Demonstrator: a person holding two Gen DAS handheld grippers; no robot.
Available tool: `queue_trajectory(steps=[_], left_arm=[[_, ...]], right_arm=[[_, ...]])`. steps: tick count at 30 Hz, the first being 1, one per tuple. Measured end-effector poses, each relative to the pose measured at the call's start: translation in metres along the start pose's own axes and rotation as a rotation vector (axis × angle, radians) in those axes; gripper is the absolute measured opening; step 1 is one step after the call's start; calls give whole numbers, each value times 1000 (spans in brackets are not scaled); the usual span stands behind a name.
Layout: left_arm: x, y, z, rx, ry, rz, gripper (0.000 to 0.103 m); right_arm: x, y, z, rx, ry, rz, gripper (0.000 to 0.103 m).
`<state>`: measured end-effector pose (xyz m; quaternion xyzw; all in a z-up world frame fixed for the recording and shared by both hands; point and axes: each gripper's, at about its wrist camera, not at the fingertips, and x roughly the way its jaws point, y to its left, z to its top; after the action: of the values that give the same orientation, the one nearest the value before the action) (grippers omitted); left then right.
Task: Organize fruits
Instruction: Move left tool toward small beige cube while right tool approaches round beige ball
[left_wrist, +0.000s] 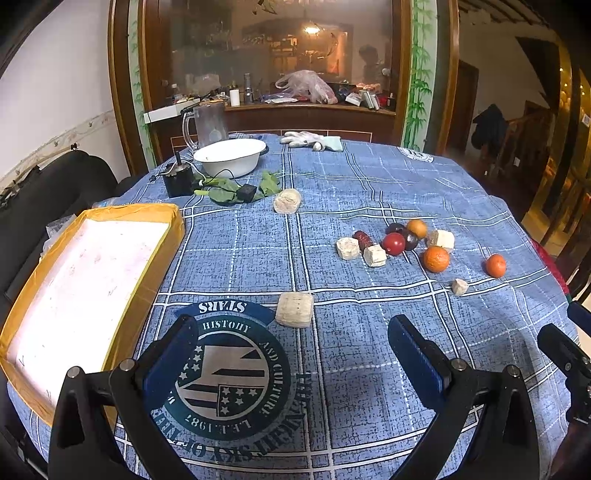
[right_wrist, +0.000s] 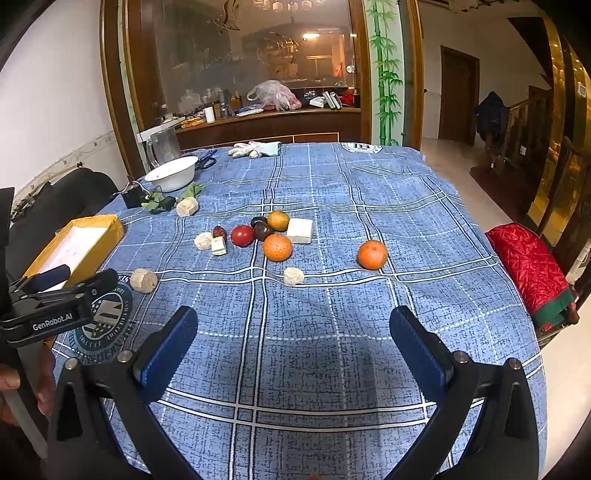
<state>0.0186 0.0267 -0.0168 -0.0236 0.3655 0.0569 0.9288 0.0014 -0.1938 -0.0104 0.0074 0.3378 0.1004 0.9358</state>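
Fruit lies loose on the blue checked tablecloth (right_wrist: 332, 206): two oranges (right_wrist: 277, 247) (right_wrist: 372, 254), a red round fruit (right_wrist: 242, 235), dark plums (right_wrist: 263, 230), a yellow-orange fruit (right_wrist: 277, 220) and a red date (right_wrist: 219, 232). Beige blocks (left_wrist: 294, 309) are scattered among them. In the left wrist view the same cluster sits at right, around the nearer orange (left_wrist: 436, 259). My left gripper (left_wrist: 291, 334) hovers open just short of a beige block. Open and holding nothing, my right gripper (right_wrist: 293, 314) stays well short of the fruit.
A shallow yellow box (left_wrist: 177, 221) with a white floor lies at the table's left edge. At the back left stand a white bowl (left_wrist: 229, 157), a glass mug (left_wrist: 208, 123), a black device (left_wrist: 177, 181) and green leaves (left_wrist: 225, 192). A red cushion (right_wrist: 528, 273) lies off the right edge.
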Motion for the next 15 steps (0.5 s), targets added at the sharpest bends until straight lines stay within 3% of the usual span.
queue_trajectory(steps=[15], left_arm=[[-2, 5, -2, -1, -4, 13, 102]], right_arm=[[-7, 2, -1, -8, -10, 9, 103]])
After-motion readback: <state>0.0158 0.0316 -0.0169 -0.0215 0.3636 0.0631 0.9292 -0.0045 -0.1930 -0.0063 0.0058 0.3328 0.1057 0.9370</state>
